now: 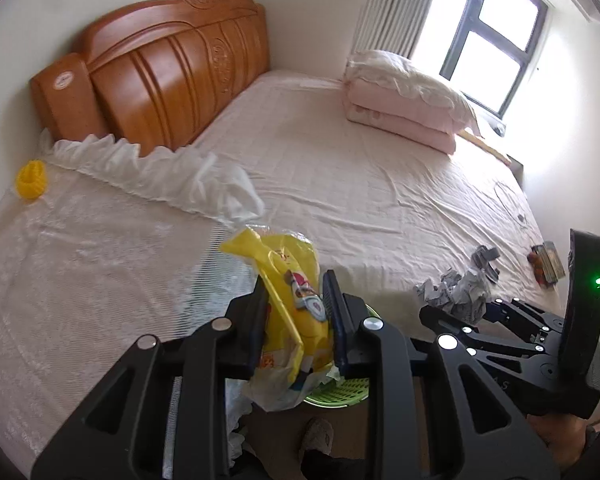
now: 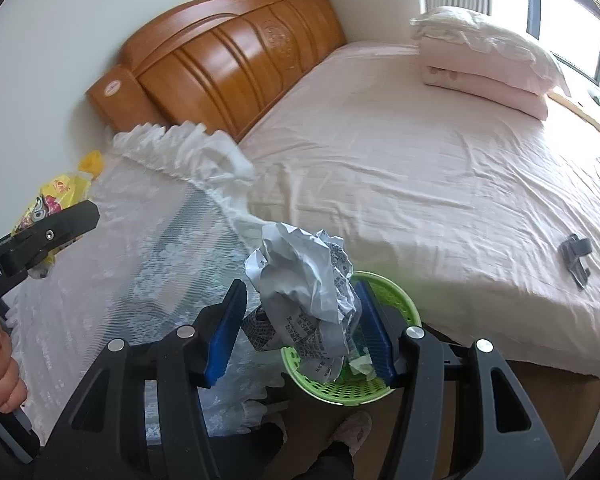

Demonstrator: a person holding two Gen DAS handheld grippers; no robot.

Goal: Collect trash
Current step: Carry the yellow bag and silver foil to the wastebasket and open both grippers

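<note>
My left gripper is shut on a yellow snack wrapper with a cartoon print, held above the green perforated basket on the floor beside the bed. My right gripper is shut on a crumpled printed paper ball, held over the same green basket, which holds some scraps. The paper ball and right gripper also show in the left wrist view. The wrapper shows at the left of the right wrist view.
The bed with a pink sheet and wooden headboard fills the view. Folded pink quilts lie by the window. A white lace-covered surface holds a yellow cup. A dark clip and small packets lie on the bed.
</note>
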